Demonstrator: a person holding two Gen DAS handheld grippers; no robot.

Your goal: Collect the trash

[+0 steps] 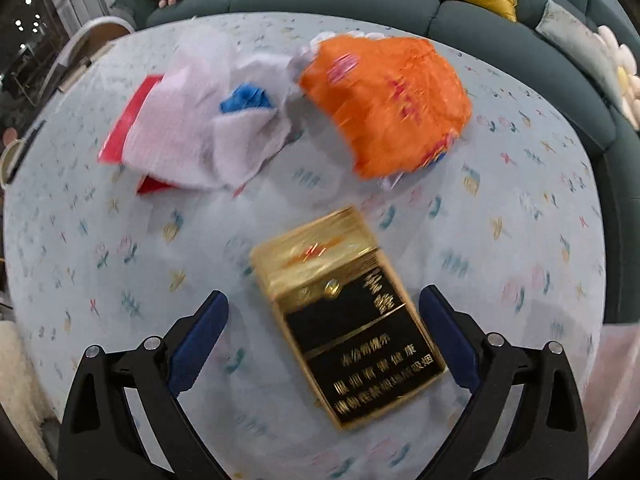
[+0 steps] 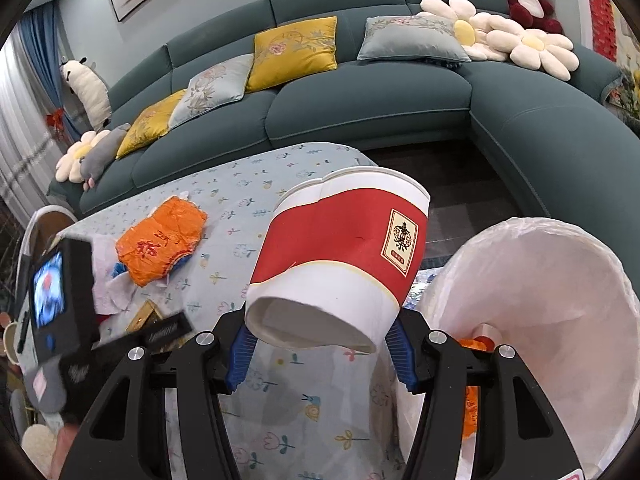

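Note:
A gold and black cigarette box (image 1: 348, 316) lies on the flowered tablecloth (image 1: 100, 248), between the fingers of my open left gripper (image 1: 324, 304), which hovers over it. Beyond lie an orange wrapper (image 1: 384, 104) and crumpled white tissue (image 1: 200, 128) with blue and red scraps. My right gripper (image 2: 320, 344) is shut on a dented red and white paper cup (image 2: 340, 256), held tilted above the table, left of a bin lined with a white bag (image 2: 540, 320). The orange wrapper (image 2: 160, 244) and the left gripper's body (image 2: 60, 312) show at left.
A teal sofa (image 2: 360, 108) with yellow and grey cushions curves behind the table. Orange trash (image 2: 472, 344) lies inside the bin. Dark floor (image 2: 452, 184) lies between table and sofa. A chair (image 1: 92, 40) stands at the table's far left.

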